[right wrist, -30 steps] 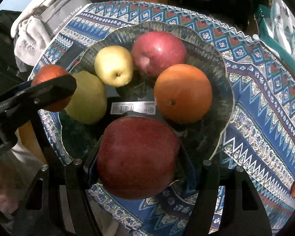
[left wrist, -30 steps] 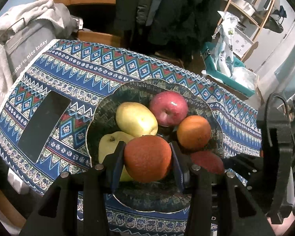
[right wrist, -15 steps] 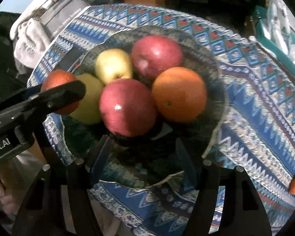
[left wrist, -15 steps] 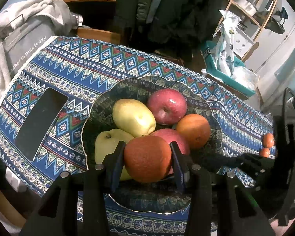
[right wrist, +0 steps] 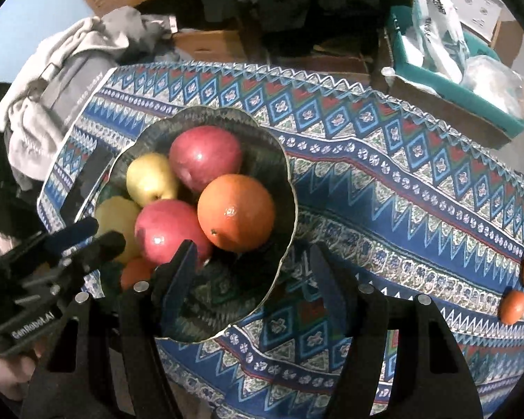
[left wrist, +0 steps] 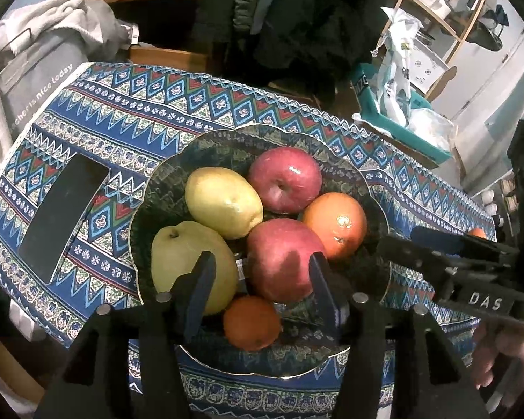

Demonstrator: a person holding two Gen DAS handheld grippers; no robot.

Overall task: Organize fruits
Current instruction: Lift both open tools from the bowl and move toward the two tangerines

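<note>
**Crowded bowl, open cloth to the right**

The bowl [left wrist: 164,181] is packed with fruit, leaving bare room only along its near rim. The left hand-held gripper [left wrist: 258,279] hangs over that fruit. Left of the bowl a dark phone [left wrist: 64,216] lies flat. To the right, patterned cloth [right wrist: 401,209] on the bench lies free up to two small oranges [right wrist: 513,307] near the edge.

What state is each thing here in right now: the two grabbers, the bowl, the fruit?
Left gripper: open, jaws just widened, small orange released.
Right gripper: open, empty, jaws just narrowed.
Small orange: resting in the bowl, free of the pads.
Bowl: upright, holding six fruits.
Near red apple: lying in the bowl.
Two small oranges: loose on the tablecloth.
</note>
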